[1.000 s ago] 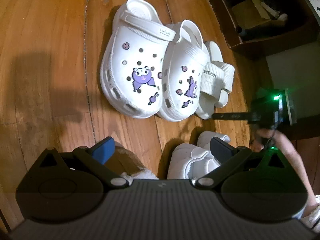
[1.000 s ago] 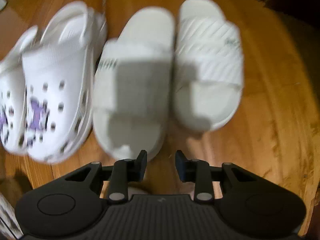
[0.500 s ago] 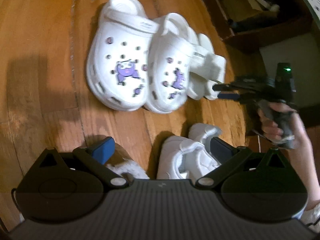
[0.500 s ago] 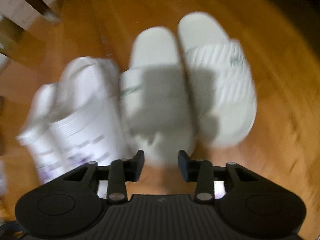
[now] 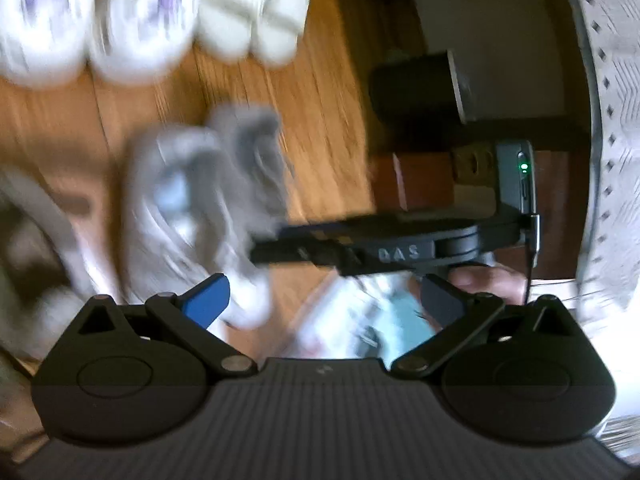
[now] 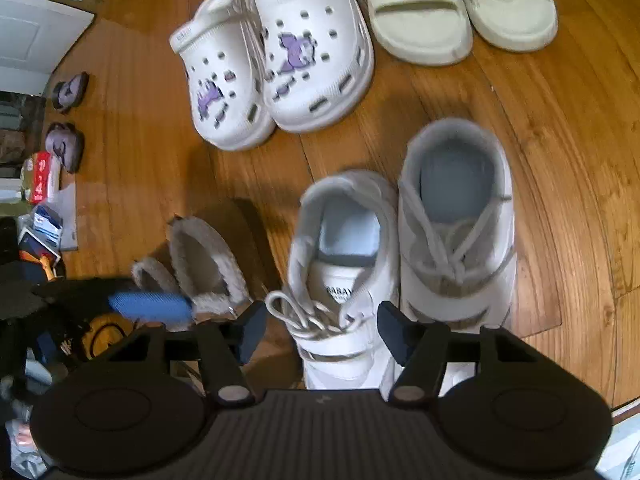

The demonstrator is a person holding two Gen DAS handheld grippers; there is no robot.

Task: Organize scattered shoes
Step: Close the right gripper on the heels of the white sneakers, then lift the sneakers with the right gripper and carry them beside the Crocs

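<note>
On the wooden floor, a pair of white clogs with purple charms (image 6: 276,68) stands beside a pair of cream slides (image 6: 460,12) at the far side. Two white lace-up sneakers (image 6: 400,248) stand side by side nearer. My right gripper (image 6: 322,330) is open, its fingers straddling the left sneaker's tongue and laces. A fur-lined slipper (image 6: 204,268) lies left of the sneakers. My left gripper (image 5: 324,298) is open and empty above the floor; its view is blurred, showing the sneakers (image 5: 200,200), clogs (image 5: 96,20) and slides (image 5: 256,12). The right gripper (image 5: 360,248) crosses that view.
Small purple shoes (image 6: 66,120) and clutter of packets (image 6: 40,208) lie at the left edge of the right wrist view. In the left wrist view a dark box (image 5: 420,88) and furniture stand at the right, with a patterned fabric (image 5: 612,120) at the edge.
Both grippers pulled back from the clogs and slides. My right gripper opened wider and now sits over the left white sneaker. The left view swung right and blurred.
</note>
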